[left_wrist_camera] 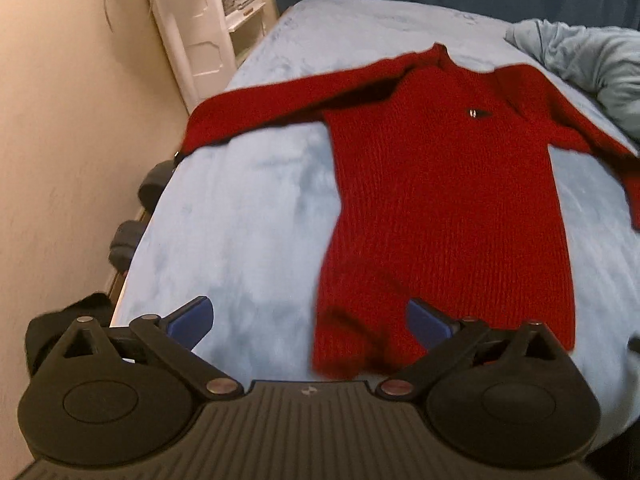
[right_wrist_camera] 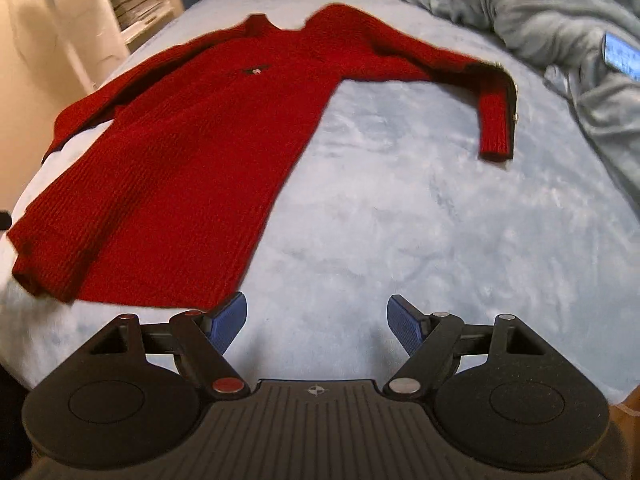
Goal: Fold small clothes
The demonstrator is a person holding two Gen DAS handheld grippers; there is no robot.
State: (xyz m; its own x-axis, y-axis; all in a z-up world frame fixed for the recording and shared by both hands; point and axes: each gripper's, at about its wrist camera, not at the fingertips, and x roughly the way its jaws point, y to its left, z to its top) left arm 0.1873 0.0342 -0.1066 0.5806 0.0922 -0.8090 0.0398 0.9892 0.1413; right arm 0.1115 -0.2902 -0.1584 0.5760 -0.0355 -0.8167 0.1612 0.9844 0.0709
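Note:
A red knitted sweater lies flat on a light blue blanket, neck away from me, both sleeves spread out; it also shows in the right wrist view. Its right sleeve bends down at the cuff. My left gripper is open and empty, above the blanket at the sweater's near left hem corner; its right finger is over the hem. My right gripper is open and empty, just right of the hem's near right corner.
The light blue blanket covers a bed. A rumpled grey-blue cover lies at the far right. A cream wall and a white shelf unit stand left of the bed. Dark objects lie by the bed's left edge.

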